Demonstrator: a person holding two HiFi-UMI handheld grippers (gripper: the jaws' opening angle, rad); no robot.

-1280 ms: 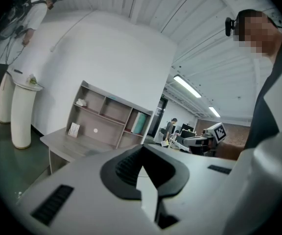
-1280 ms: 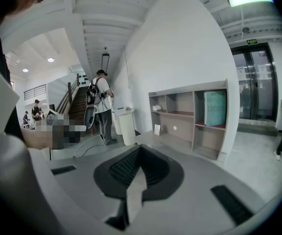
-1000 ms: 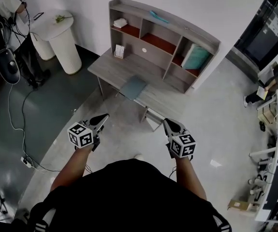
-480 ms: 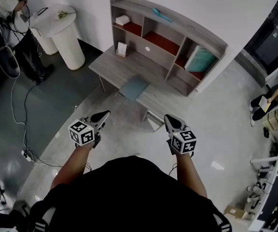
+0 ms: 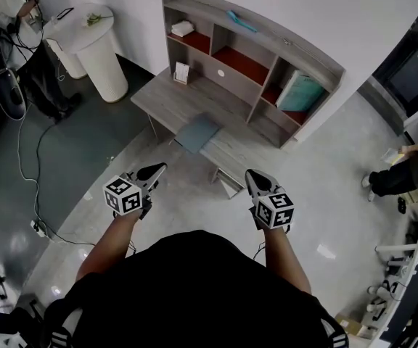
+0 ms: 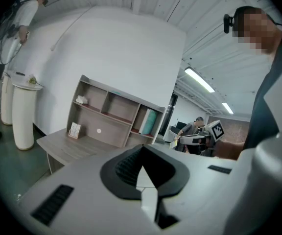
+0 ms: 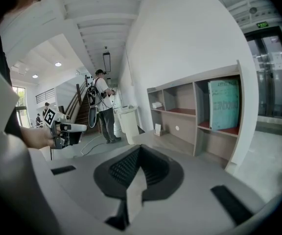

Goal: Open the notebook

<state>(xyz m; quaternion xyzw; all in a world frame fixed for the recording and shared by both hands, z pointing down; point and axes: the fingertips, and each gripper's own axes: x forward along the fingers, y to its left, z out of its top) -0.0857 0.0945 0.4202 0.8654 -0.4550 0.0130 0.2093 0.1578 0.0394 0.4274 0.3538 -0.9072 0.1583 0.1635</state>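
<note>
1. Left tongs (image 5: 157, 169) and right tongs (image 5: 251, 174): both pressed together, empty, held over the floor (image 5: 107, 172), short of the surface (image 5: 167, 96).
2. Notebook (image 5: 197, 132): closed, flat at the surface's front edge, beyond both tongs.
3. Shelf (image 5: 249, 46) at the surface's back; teal book (image 5: 298, 91) in its right bay.

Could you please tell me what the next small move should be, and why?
Probably step closer to the desk: the notebook lies closed at its front edge, well beyond the left gripper and right gripper, both shut and empty.
</note>
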